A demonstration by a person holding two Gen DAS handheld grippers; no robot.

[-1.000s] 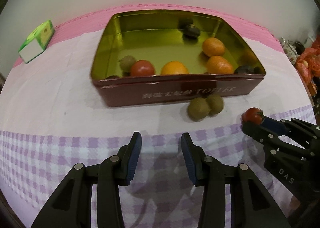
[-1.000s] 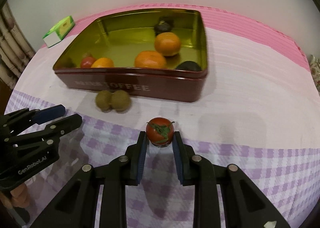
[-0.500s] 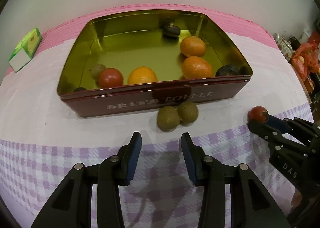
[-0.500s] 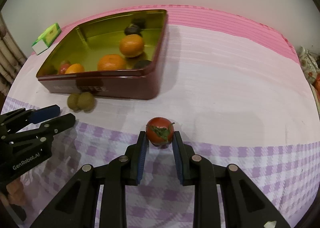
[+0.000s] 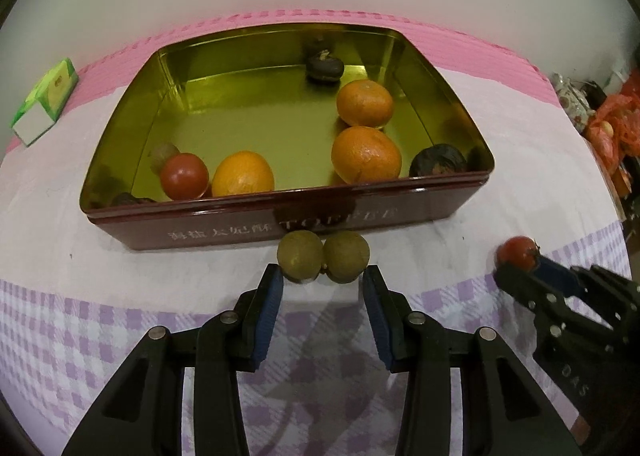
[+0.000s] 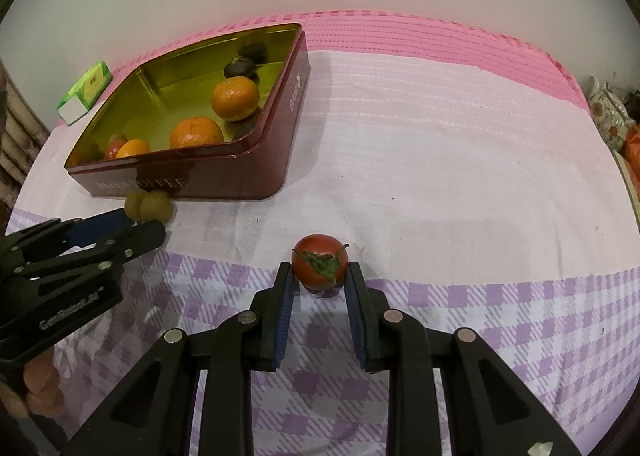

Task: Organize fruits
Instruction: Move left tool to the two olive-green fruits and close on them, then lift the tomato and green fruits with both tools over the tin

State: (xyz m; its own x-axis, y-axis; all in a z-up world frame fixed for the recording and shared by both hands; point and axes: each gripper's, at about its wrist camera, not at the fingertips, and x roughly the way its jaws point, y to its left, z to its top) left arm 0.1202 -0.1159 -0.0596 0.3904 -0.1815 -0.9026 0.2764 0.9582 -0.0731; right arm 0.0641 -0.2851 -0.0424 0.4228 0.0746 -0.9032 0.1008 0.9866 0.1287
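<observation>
Right claw (image 6: 319, 270) clamped on tomato (image 6: 319, 266); left claw (image 5: 323, 280) apart, empty, just short of two kiwis (image 5: 323, 262).

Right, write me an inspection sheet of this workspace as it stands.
Surface: tablecloth, pink, white and purple-checked bands.
Job's things: toffee tin open, holding three oranges, one tomato and several dark fruits; two green fruits touch each other on the cloth just in front of the tin.
Clutter: green carton left of the tin.
Grippers: left gripper open, its tips either side of the green pair; right gripper shut on a stemmed tomato.
Cables: nothing seen.
Surroundings: pale wall; patterned teapot and orange bags at the right edge; a hand behind the left gripper.
</observation>
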